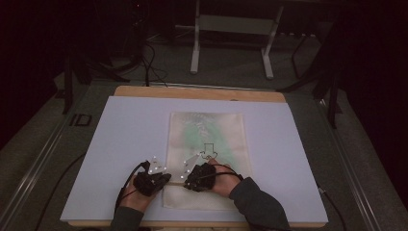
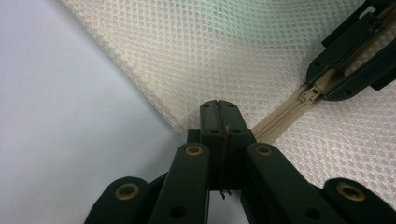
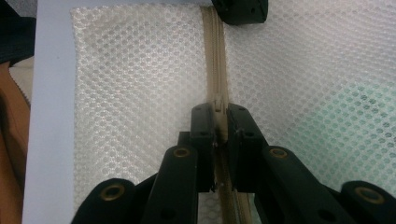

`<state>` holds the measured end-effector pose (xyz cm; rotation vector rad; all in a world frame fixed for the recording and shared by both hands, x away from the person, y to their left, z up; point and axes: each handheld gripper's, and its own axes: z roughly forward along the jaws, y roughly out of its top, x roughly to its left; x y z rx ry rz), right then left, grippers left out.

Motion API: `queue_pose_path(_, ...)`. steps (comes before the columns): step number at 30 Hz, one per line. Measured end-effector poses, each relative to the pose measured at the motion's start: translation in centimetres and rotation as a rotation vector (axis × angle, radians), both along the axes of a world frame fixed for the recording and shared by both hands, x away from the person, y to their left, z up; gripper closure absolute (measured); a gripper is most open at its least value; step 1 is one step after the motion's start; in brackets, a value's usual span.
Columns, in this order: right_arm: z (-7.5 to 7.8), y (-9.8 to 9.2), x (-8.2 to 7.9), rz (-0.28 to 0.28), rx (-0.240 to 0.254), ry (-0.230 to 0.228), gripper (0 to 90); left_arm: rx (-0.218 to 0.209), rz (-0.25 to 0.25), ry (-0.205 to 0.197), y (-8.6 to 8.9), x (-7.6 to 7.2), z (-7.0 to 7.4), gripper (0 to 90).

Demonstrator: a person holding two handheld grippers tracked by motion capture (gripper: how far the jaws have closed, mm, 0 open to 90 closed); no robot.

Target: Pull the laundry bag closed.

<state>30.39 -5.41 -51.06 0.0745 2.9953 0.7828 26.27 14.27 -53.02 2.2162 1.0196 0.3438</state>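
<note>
The left claw (image 2: 219, 122) clenched the mesh bag's (image 2: 224, 51) edge low in frame; the right claw (image 3: 220, 125) gripped the zipper pull (image 3: 218, 103); pulling straight along the zipper (image 3: 214, 56) looked best.

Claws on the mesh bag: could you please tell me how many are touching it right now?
2. The left claw is shut on the mesh bag at its edge, by the zipper's end. The right claw is clamped on the zipper pull, farther along.

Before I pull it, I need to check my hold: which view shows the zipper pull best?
The left gripper view: the zipper pull sits clear in side view between the right gripper's jaws. The right gripper view shows it end-on, partly covered by those jaws. The high view shows the mesh bag, the pull too small to make out.
</note>
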Motion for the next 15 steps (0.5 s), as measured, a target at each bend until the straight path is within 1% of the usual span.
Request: queue_pose_path(15, 0.04, -0.3, -0.01, 0.003, -0.005, -0.002, 82.5, -0.002, 0.0, 0.002, 0.01, 0.01, 0.0, 89.4)
